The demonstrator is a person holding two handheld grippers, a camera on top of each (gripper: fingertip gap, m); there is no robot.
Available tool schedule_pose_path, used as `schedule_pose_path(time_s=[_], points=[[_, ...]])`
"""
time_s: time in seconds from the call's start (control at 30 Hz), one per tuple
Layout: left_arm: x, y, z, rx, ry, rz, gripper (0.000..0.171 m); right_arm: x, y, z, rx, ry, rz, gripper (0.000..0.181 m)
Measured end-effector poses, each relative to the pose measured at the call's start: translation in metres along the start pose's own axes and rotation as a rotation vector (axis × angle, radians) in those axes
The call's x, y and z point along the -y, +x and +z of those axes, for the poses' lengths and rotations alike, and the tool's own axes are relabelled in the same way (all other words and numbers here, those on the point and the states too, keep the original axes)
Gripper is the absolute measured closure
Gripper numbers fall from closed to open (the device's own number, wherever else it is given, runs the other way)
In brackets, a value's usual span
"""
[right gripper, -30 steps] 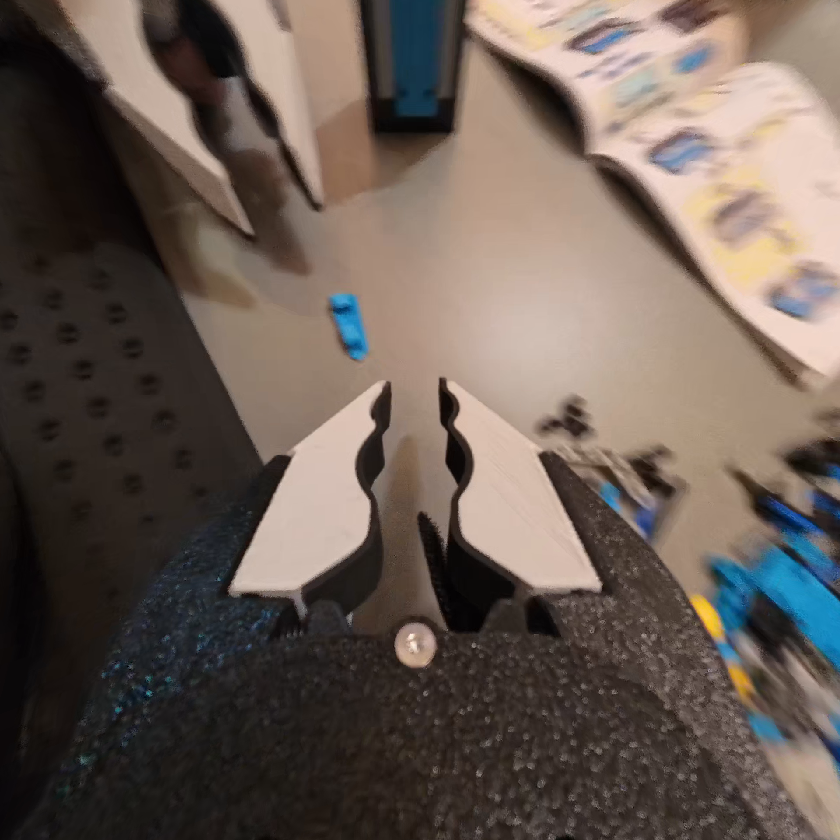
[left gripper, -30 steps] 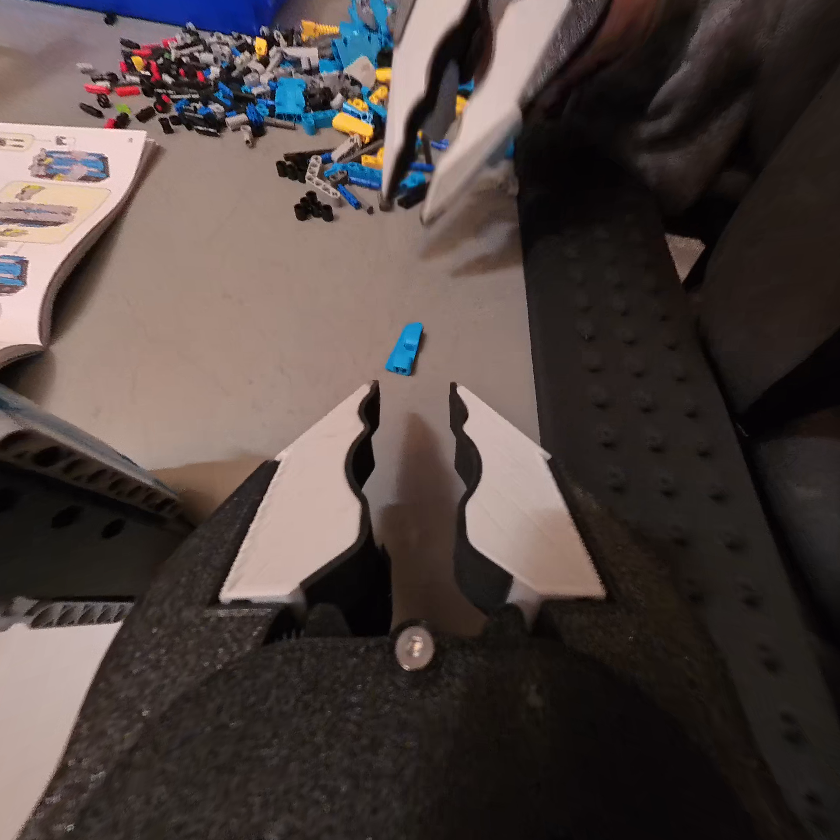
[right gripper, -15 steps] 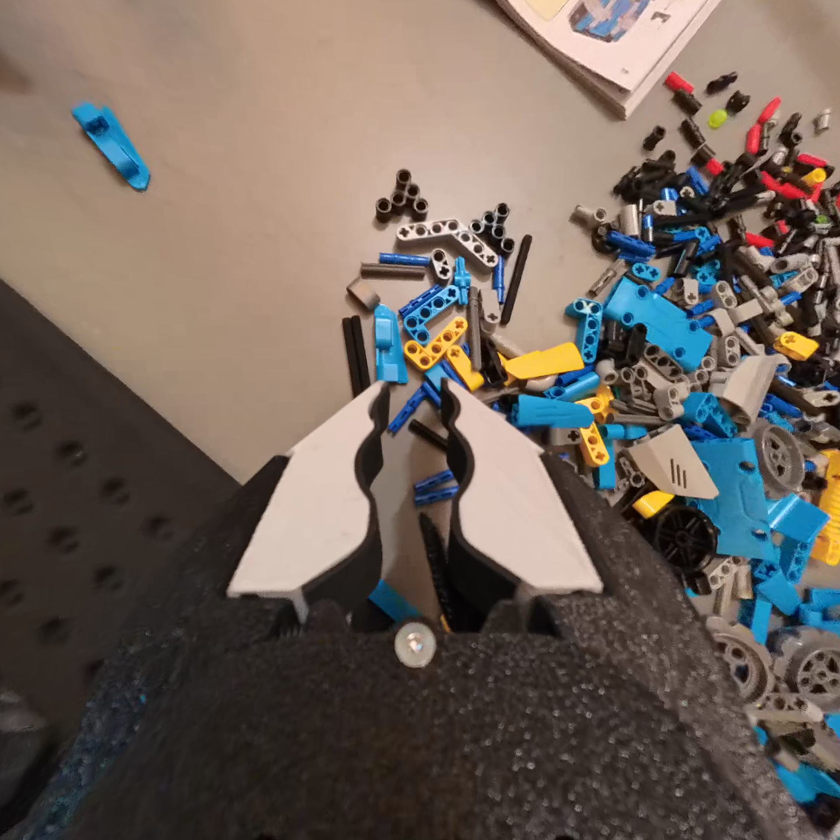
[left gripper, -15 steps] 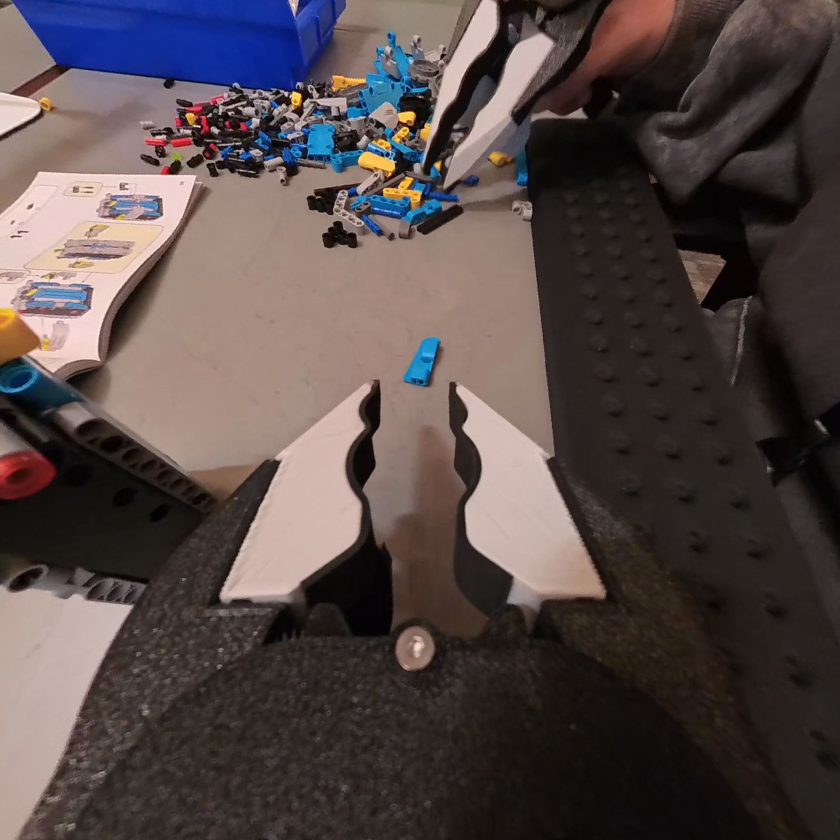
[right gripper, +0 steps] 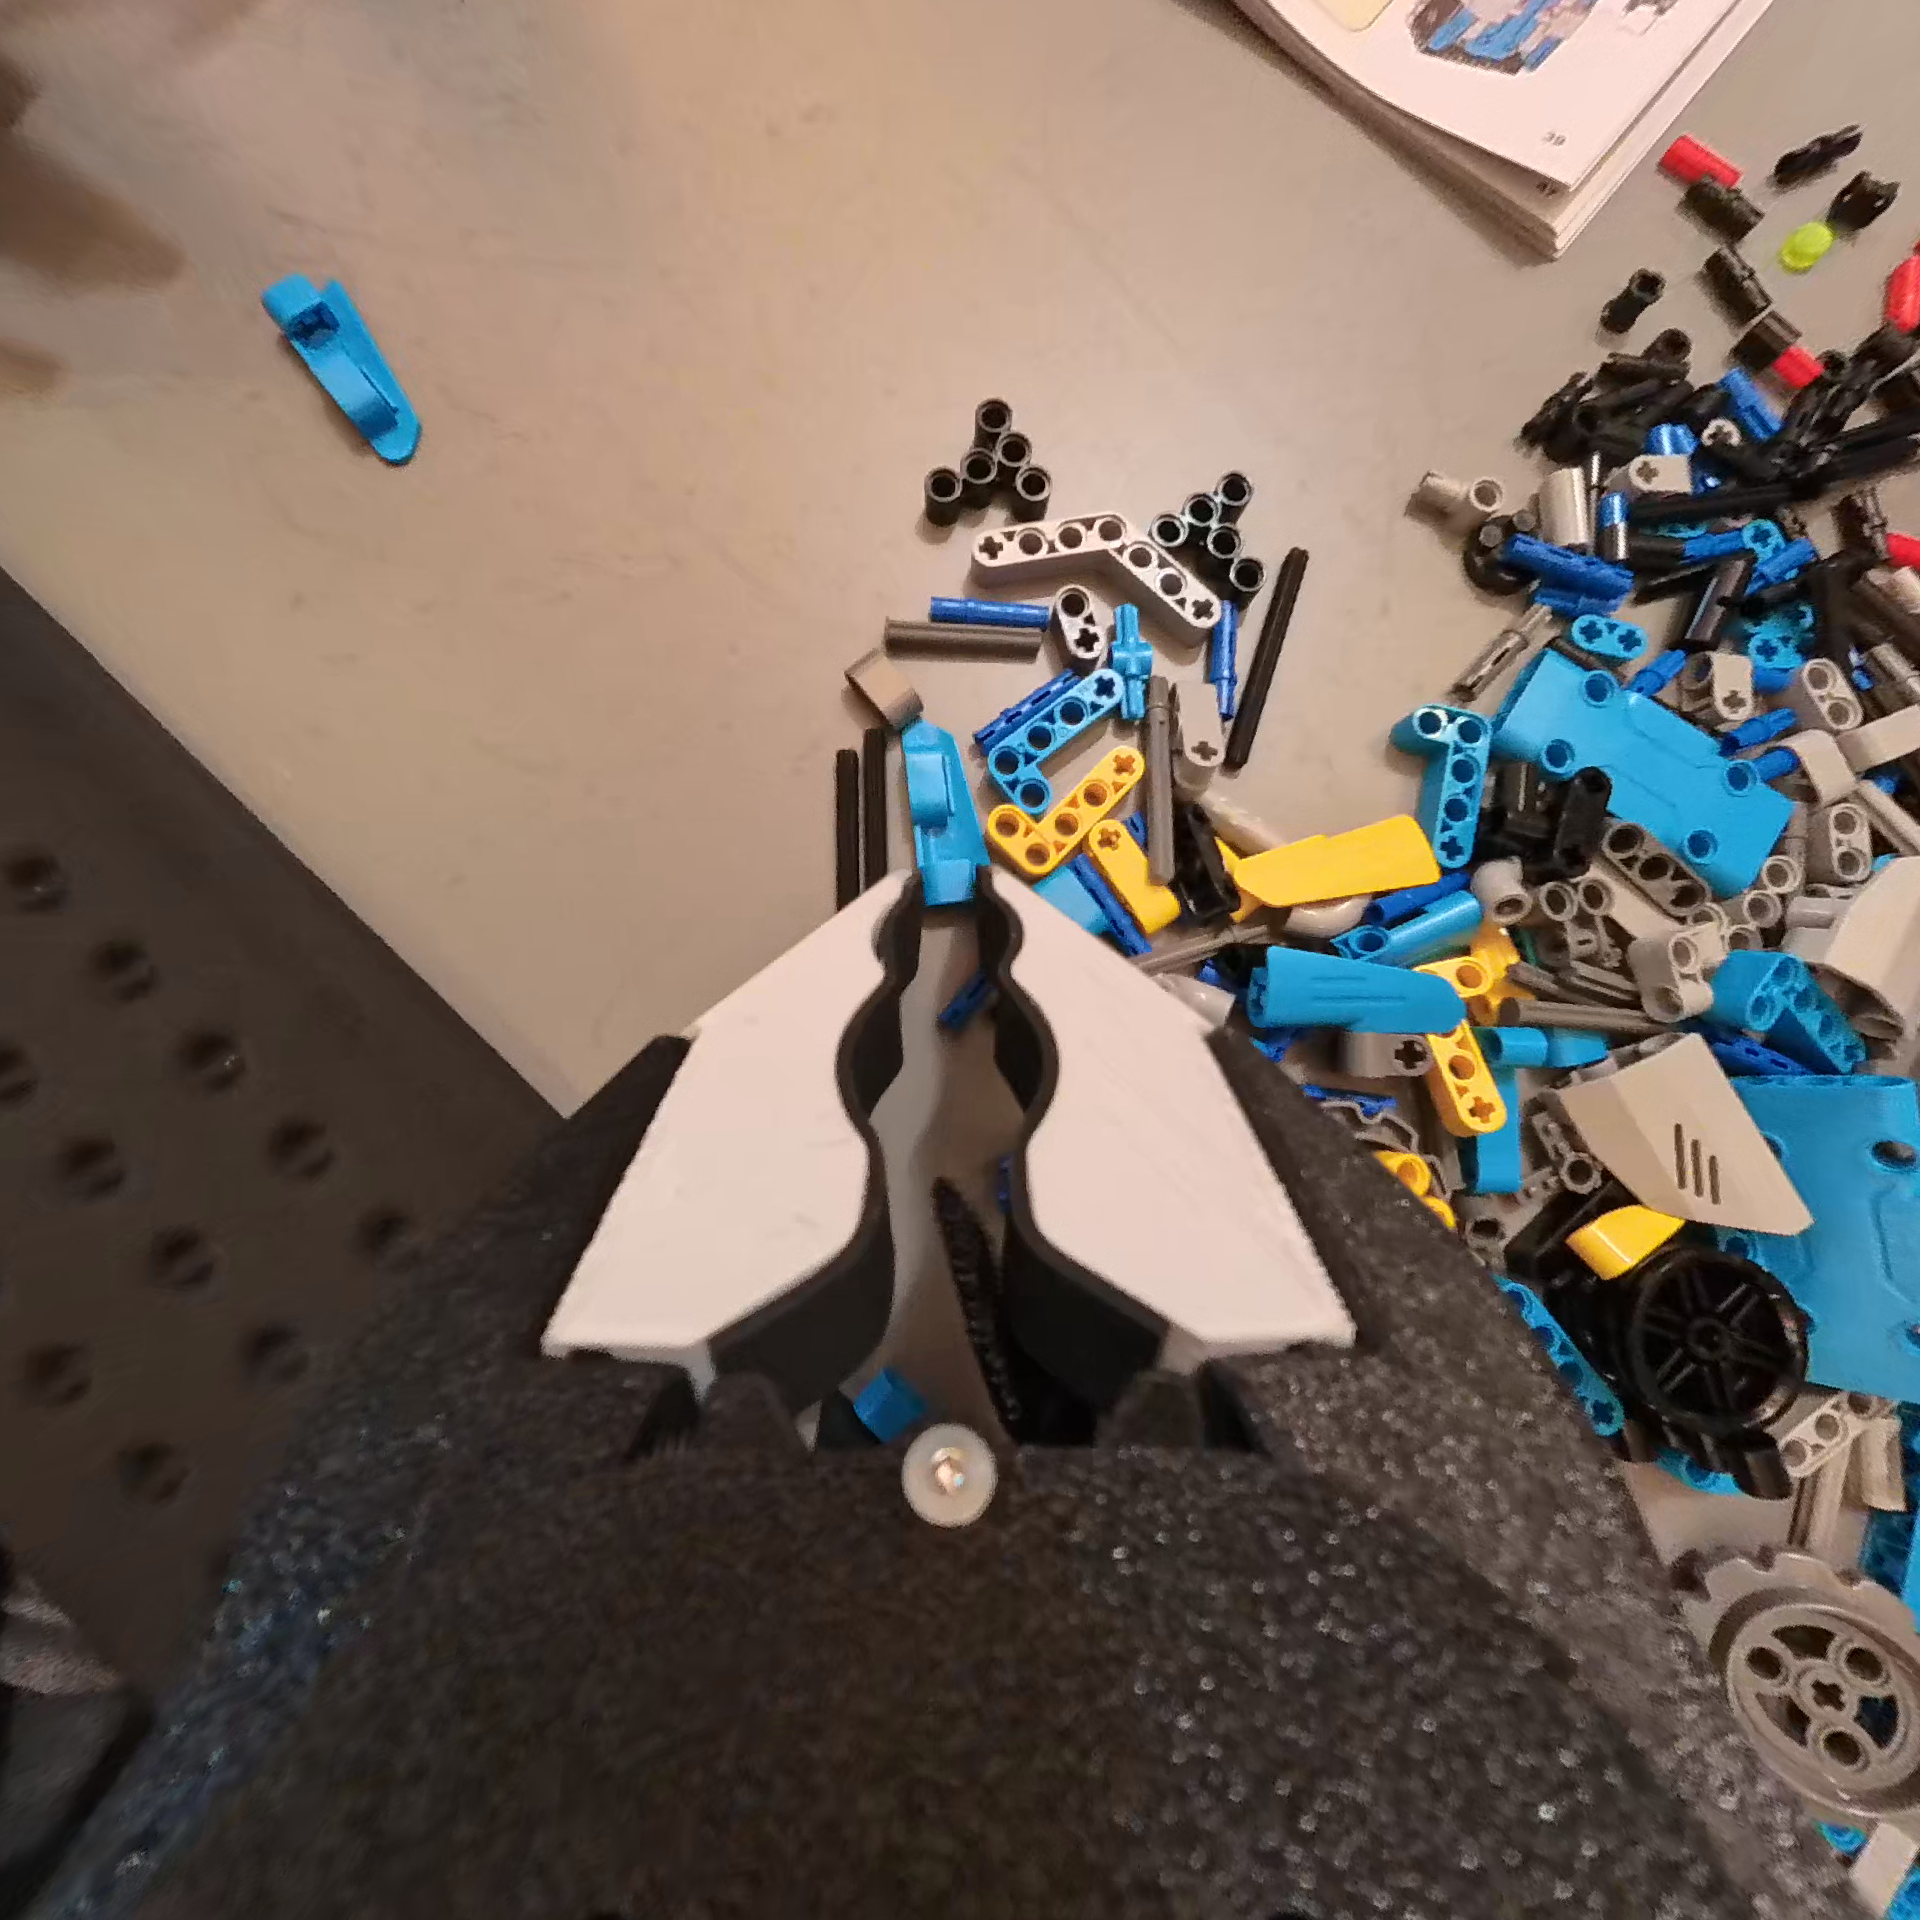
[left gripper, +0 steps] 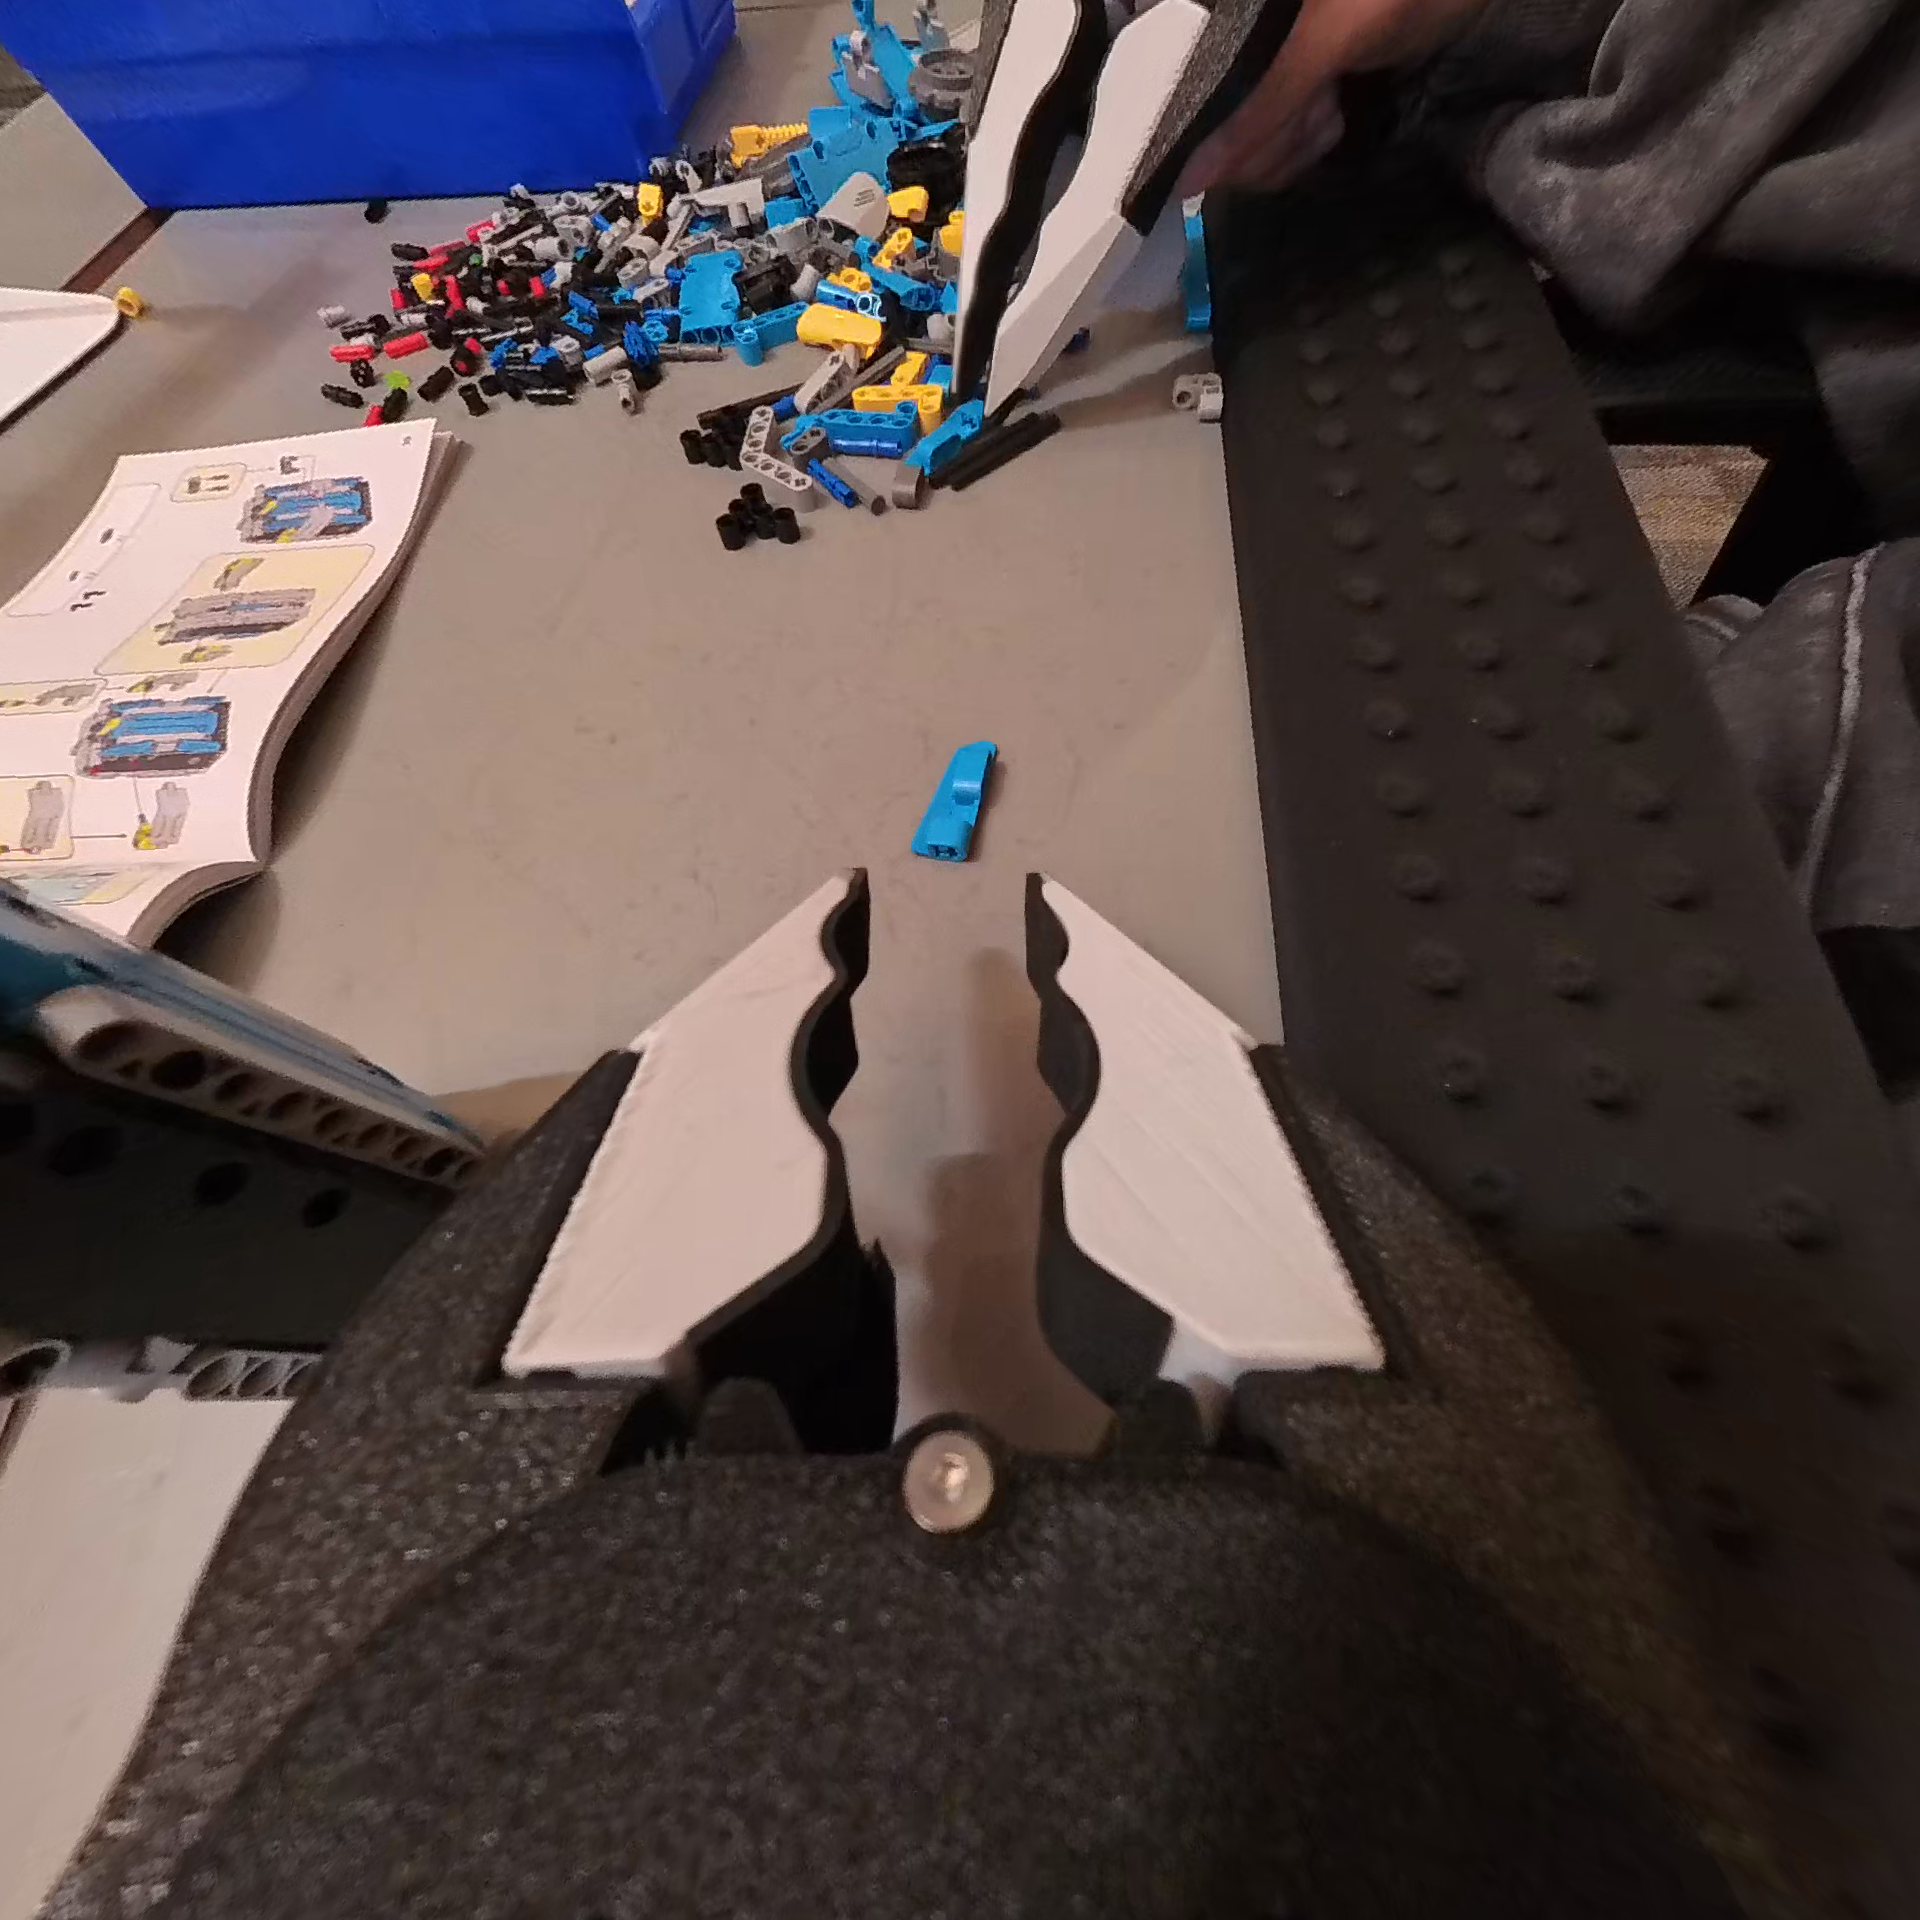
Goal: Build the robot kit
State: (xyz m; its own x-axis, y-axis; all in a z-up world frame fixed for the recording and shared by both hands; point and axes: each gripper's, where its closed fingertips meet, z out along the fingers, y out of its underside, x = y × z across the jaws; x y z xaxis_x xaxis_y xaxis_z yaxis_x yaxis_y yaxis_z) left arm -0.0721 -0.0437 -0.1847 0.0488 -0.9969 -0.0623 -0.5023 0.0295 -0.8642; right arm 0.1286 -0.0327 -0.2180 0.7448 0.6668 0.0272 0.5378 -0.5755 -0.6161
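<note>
Broadly, one grey table (left gripper: pixel 582 665) carries one open instruction booklet (left gripper: pixel 187 644) and one heap of building pieces (right gripper: pixel 1558 935). My left gripper (left gripper: pixel 945 883) is spread wide, empty, one lone blue piece (left gripper: pixel 956 800) just beyond it. My right gripper (right gripper: pixel 951 894) pinches one blue panel piece (right gripper: pixel 940 821) at the heap's edge.

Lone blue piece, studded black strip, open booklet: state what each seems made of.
Lone blue piece: likely hard moulded plastic, smooth, with a slight sheen and crisp edges. Studded black strip: probably rubber or matte plastic; dull surface with regular bumps. Open booklet: printed paper; stacked page edges curl.
</note>
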Motion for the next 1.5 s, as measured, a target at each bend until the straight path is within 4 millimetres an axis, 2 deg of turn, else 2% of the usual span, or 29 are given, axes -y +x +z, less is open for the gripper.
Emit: schedule_pose_path(time_s=[0.13,0.2,0.27,0.3,0.37,0.47,0.5,0.53,0.6,0.67,0.73,0.83,0.87,1.03,1.13,1.2,1.33,1.37,1.4,1.5], points=[[0.001,-0.001,-0.001,-0.002,0.008,-0.016,0.142,0.0,0.001,-0.003,-0.017,-0.011,-0.008,0.172],[0.001,-0.002,-0.001,-0.003,0.011,-0.022,0.142,0.009,-0.004,-0.01,-0.028,0.003,-0.032,0.172],[0.001,-0.002,-0.001,-0.004,0.011,-0.026,0.142,0.027,-0.019,-0.017,-0.018,0.048,-0.08,0.173],[0.001,-0.002,-0.001,-0.004,0.012,-0.028,0.142,0.038,-0.033,-0.02,0.01,0.081,-0.11,0.181],[0.001,-0.002,-0.001,-0.005,0.009,-0.029,0.142,0.057,-0.057,-0.016,0.046,0.126,-0.163,0.181],[0.0,-0.001,-0.001,-0.005,0.001,-0.025,0.142,0.048,-0.08,0.001,0.089,0.024,-0.237,0.178],[-0.001,-0.001,-0.001,-0.004,-0.001,-0.022,0.142,0.045,-0.08,0.0,0.083,0.009,-0.255,0.177],[-0.001,-0.001,-0.001,-0.002,-0.003,-0.018,0.142,0.04,-0.07,-0.004,0.046,-0.004,-0.257,0.175],[-0.002,0.0,0.0,0.0,-0.007,-0.011,0.142,0.03,-0.044,-0.017,-0.013,-0.023,-0.199,0.163],[-0.002,0.0,0.0,-0.001,-0.01,-0.008,0.142,0.024,-0.022,-0.021,-0.03,0.001,-0.098,0.161],[-0.003,0.0,0.0,-0.005,-0.013,-0.015,0.142,0.019,-0.031,-0.014,0.07,-0.012,-0.046,0.155],[-0.001,-0.001,-0.001,-0.007,-0.003,-0.032,0.142,0.015,-0.041,-0.013,0.077,-0.04,-0.122,0.156],[-0.001,-0.002,-0.001,-0.007,-0.001,-0.034,0.142,0.014,-0.042,-0.015,0.079,-0.042,-0.12,0.158],[-0.002,-0.001,0.0,-0.008,-0.007,-0.028,0.142,-0.013,-0.035,-0.014,0.07,-0.175,-0.068,0.156],[-0.002,-0.001,0.0,-0.007,-0.007,-0.028,0.142,-0.006,-0.044,-0.009,0.12,-0.145,-0.074,0.165],[-0.002,-0.001,0.0,-0.005,-0.007,-0.026,0.142,-0.004,-0.047,-0.008,0.118,-0.15,-0.103,0.181],[-0.003,-0.001,0.0,-0.005,-0.013,-0.026,0.142,-0.002,-0.059,-0.006,0.148,-0.154,-0.128,0.181],[-0.003,-0.001,0.0,-0.004,-0.011,-0.025,0.142,-0.002,-0.057,-0.007,0.133,-0.157,-0.129,0.181],[-0.003,-0.001,0.0,-0.004,-0.012,-0.024,0.142,-0.002,-0.053,-0.009,0.112,-0.154,-0.124,0.178],[-0.004,0.0,0.0,-0.002,-0.019,-0.018,0.142,0.001,-0.051,-0.011,0.128,-0.146,-0.051,0.15]])
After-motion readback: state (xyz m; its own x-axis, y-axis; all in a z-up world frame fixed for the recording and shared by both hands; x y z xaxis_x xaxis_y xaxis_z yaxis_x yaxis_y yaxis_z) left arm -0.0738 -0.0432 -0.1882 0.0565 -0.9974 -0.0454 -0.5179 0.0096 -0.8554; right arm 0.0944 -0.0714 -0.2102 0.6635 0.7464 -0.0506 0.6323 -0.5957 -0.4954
